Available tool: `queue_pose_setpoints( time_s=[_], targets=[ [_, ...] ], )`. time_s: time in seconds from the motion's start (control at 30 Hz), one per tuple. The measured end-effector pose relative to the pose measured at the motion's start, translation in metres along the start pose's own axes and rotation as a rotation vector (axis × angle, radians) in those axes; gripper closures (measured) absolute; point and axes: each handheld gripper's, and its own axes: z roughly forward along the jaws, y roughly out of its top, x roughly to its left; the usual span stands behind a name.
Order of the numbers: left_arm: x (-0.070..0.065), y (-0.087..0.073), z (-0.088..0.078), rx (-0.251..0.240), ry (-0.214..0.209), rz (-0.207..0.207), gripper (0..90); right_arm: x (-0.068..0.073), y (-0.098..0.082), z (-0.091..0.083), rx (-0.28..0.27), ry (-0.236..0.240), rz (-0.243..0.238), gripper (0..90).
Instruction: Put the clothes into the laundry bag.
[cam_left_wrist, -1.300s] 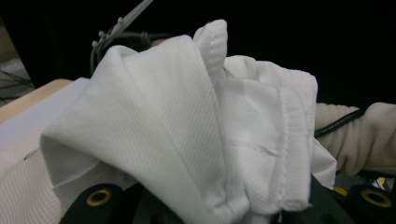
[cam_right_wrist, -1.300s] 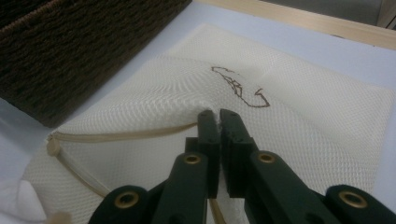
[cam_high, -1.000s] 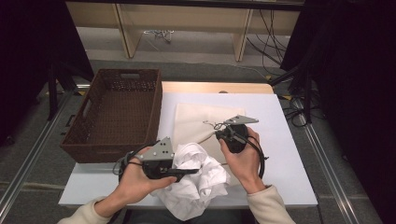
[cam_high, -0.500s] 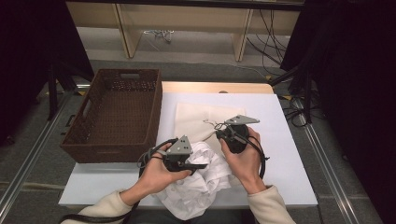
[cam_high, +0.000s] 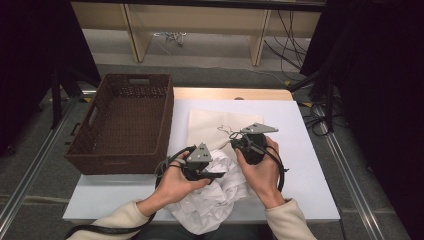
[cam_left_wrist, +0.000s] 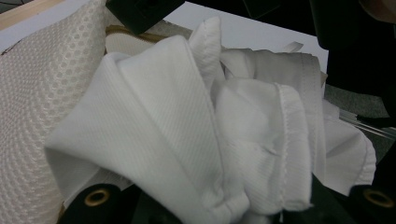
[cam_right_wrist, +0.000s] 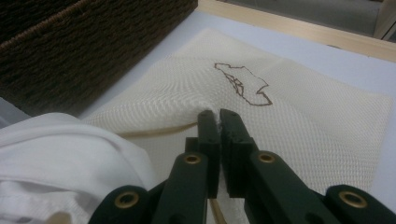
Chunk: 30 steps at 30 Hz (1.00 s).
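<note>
High view: since 1 second ago the left gripper (cam_high: 216, 175) has moved right, from the table's near-left area to the crumpled white garment (cam_high: 210, 207), and now sits just beside the right gripper (cam_high: 234, 142), which has not moved. The garment lies at the near edge of the white table (cam_high: 310, 150), partly over the cream mesh bag (cam_high: 210, 125). Left hand (cam_high: 175, 182) holds its gripper level, pointing right; white cloth is bunched between its jaws, which look closed on it. Right gripper's jaws are pressed together, pinching the bag's edge. The wicker basket (cam_high: 125, 125) stands far left.
</note>
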Motion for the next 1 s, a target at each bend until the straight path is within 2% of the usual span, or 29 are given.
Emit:
queue_pose_setpoints(
  time_s=[0.03,0.07,0.1,0.13,0.2,0.23,0.3,0.37,0.5,0.53,0.57,0.6,0.63,0.7,0.83,0.9,0.93,1.0],
  targets=[
    [0.002,0.0,0.002,0.001,0.005,0.01,75.2,0.0,0.0,0.0,-0.002,0.001,-0.017,88.7],
    [0.002,-0.001,0.004,0.004,0.012,-0.007,75.2,0.0,0.0,0.0,-0.007,-0.001,-0.011,88.7],
    [0.004,-0.001,0.005,0.015,0.025,0.005,75.2,0.002,0.0,0.0,-0.018,-0.007,-0.002,88.7],
    [0.006,-0.001,0.007,0.017,0.025,0.017,75.2,0.001,0.0,0.0,-0.013,0.01,-0.007,88.7],
    [0.009,-0.002,0.012,0.024,0.043,0.03,75.2,0.002,0.0,-0.001,-0.006,0.017,-0.002,88.7],
    [0.01,-0.002,0.015,0.031,0.045,0.025,75.1,0.002,0.0,0.0,-0.012,0.017,0.005,88.7],
    [0.011,-0.002,0.018,0.04,0.048,0.027,75.1,0.002,0.0,0.0,-0.011,0.009,-0.019,88.7],
    [0.012,-0.003,0.021,0.065,0.057,0.029,75.1,0.002,0.0,-0.001,-0.008,0.009,-0.02,88.7],
    [0.013,-0.003,0.027,0.07,0.069,0.013,75.1,0.004,0.001,-0.002,-0.007,0.014,-0.019,88.7],
    [0.015,-0.002,0.027,0.082,0.062,0.045,75.2,0.004,0.001,-0.003,-0.004,0.002,-0.025,88.7],
    [0.014,-0.002,0.029,0.081,0.072,0.02,75.1,0.005,0.001,-0.003,0.001,-0.002,-0.022,88.7],
    [0.014,-0.002,0.03,0.085,0.074,0.023,75.1,0.005,0.001,-0.002,0.001,0.015,-0.015,88.7],
    [0.014,-0.001,0.031,0.085,0.082,0.022,75.1,0.004,0.001,-0.003,-0.004,-0.001,-0.023,88.7],
    [0.014,-0.001,0.034,0.09,0.087,0.019,75.0,0.005,0.001,-0.003,-0.004,0.013,-0.011,88.7],
    [0.018,-0.003,0.04,0.105,0.121,0.021,74.7,0.004,0.001,-0.003,-0.007,0.013,-0.019,88.7],
    [0.02,-0.004,0.043,0.114,0.135,0.031,74.4,0.005,0.001,-0.003,-0.003,0.013,-0.011,88.7],
    [0.021,-0.005,0.045,0.118,0.122,0.034,74.2,0.004,0.001,-0.003,-0.004,0.013,-0.011,88.7],
    [0.022,-0.007,0.048,0.125,0.144,0.045,73.5,0.004,0.001,-0.002,-0.002,0.017,-0.017,88.7]
  ],
)
